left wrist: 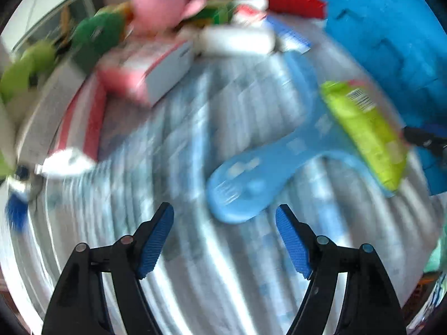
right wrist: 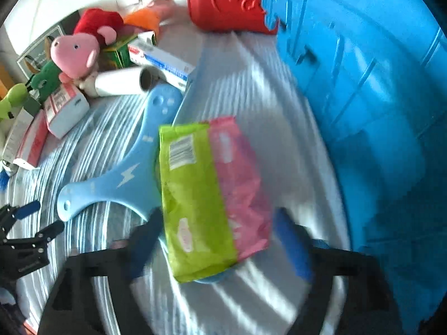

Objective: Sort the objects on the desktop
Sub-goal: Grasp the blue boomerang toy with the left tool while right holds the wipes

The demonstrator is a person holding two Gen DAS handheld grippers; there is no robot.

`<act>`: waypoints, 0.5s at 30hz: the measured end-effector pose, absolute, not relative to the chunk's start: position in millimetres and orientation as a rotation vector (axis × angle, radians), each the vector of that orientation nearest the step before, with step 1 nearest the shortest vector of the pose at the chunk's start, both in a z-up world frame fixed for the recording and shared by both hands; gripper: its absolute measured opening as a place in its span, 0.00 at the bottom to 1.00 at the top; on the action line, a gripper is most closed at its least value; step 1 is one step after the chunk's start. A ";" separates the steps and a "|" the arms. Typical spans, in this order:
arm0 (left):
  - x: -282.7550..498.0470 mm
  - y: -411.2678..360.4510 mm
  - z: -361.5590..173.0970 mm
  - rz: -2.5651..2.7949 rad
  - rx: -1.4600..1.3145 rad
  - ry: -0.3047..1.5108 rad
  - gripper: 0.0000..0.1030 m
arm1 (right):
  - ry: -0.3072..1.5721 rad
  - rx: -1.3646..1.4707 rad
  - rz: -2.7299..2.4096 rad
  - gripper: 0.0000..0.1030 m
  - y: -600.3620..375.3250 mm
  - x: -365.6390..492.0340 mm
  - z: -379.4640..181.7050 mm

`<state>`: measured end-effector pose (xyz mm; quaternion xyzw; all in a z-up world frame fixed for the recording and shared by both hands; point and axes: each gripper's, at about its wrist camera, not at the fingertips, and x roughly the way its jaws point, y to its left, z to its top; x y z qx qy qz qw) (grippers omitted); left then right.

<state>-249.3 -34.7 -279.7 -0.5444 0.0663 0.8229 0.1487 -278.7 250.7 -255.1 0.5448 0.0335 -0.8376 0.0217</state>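
Note:
A green and pink packet (right wrist: 206,195) lies across a light blue plastic paddle with a lightning mark (right wrist: 123,178) on the striped cloth. My right gripper (right wrist: 219,213) stands open around the packet's near end, its blurred fingers on either side and apart from it. In the left wrist view the same packet (left wrist: 363,128) lies on the paddle (left wrist: 251,184) at the right. My left gripper (left wrist: 225,208) is open and holds nothing, just short of the paddle's rounded handle end. The left wrist picture is blurred by motion.
A big blue bin (right wrist: 377,111) fills the right side, with a red bin (right wrist: 223,0) behind it. At the back left lie a pink pig plush (right wrist: 75,53), a white roll (right wrist: 120,82), several boxes (right wrist: 164,64) and green toys (left wrist: 97,33).

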 end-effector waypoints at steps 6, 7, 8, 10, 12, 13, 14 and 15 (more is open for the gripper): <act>-277.5 25.9 -289.8 2.249 -1.487 0.364 0.73 | 0.146 1.692 -2.573 0.97 249.6 -283.3 -258.0; -294.1 43.8 -298.8 2.221 -1.500 0.370 0.73 | 0.150 1.704 -2.563 0.98 246.5 -289.9 -263.6; -300.1 50.6 -300.2 2.187 -1.512 0.376 0.73 | 0.151 1.707 -2.552 0.98 247.1 -290.9 -264.1; -306.1 56.6 -303.2 2.145 -1.527 0.392 0.73 | 0.147 1.714 -2.517 1.00 243.1 -298.5 -269.4; -312.1 64.5 -311.5 2.107 -1.535 0.426 0.73 | 0.162 1.740 -2.482 1.00 239.8 -306.7 -277.9; -312.0 67.6 -312.4 2.102 -1.522 0.448 0.74 | 0.174 1.761 -2.483 1.00 239.7 -311.1 -283.2; -307.4 69.1 -309.8 2.092 -1.500 0.468 0.75 | 0.174 1.784 -2.479 1.00 240.0 -316.4 -290.0; -308.3 70.6 -309.8 2.087 -1.494 0.472 0.75 | 0.164 1.798 -2.473 1.00 241.2 -319.9 -294.6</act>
